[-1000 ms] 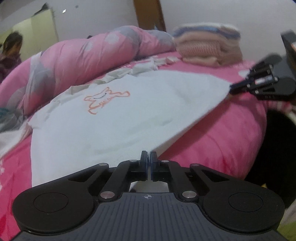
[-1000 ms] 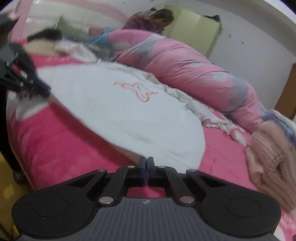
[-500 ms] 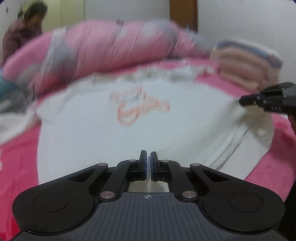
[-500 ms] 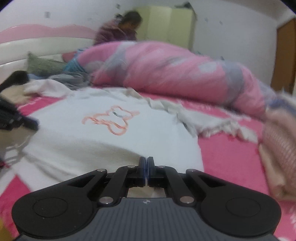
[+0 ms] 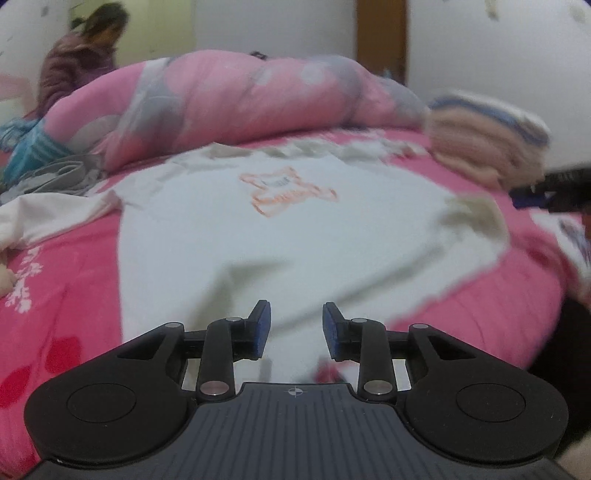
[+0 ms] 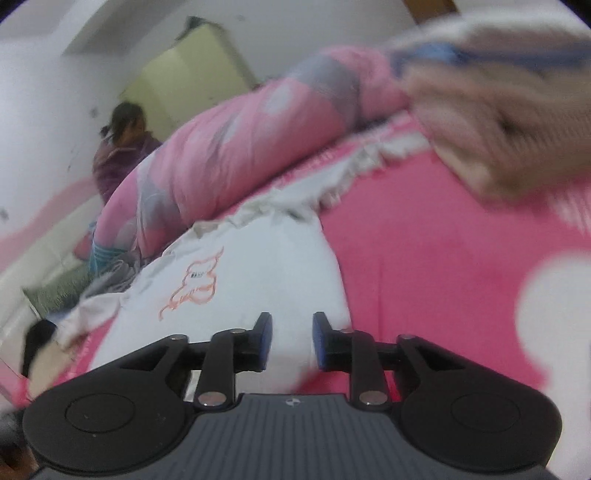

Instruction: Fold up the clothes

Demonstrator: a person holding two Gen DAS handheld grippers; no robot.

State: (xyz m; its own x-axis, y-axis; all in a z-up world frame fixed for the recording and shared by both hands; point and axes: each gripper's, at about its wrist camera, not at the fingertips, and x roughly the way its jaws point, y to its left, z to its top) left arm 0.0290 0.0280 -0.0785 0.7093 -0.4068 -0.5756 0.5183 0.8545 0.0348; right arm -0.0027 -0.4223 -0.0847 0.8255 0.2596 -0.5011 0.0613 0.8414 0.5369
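Left wrist view, left to right: a seated person [image 5: 79, 62] in a dark purple top at far left by a pale yellow-green cupboard [image 5: 155, 29]; blue and grey loose clothes [image 5: 44, 166] piled below. Rolled pink quilt [image 5: 240, 107] runs across the back of the pink bed [image 5: 62, 295]. White T-shirt [image 5: 280, 240] with an orange outline print [image 5: 288, 190] lies spread flat mid-bed, collar toward the quilt, hem edge nearest the camera. Left gripper [image 5: 296, 330] sits low over the hem, jaws opening, blue pads apart; cloth lies under the gap, not pinched. Folded beige and blue stack [image 5: 487, 144] at right, blurred. Right gripper [image 5: 546, 190] pokes in at far right edge, blurred, just beside the shirt's right side.

Right wrist view, tilted: same person [image 6: 122, 147] at left, quilt [image 6: 240, 147] running diagonally, shirt [image 6: 258, 280] lower centre. Right gripper [image 6: 291, 341] jaws opening, pads apart over the shirt's edge, nothing pinched. Bare pink bed [image 6: 424, 277] to the right; folded stack [image 6: 498, 110] top right, heavily blurred.
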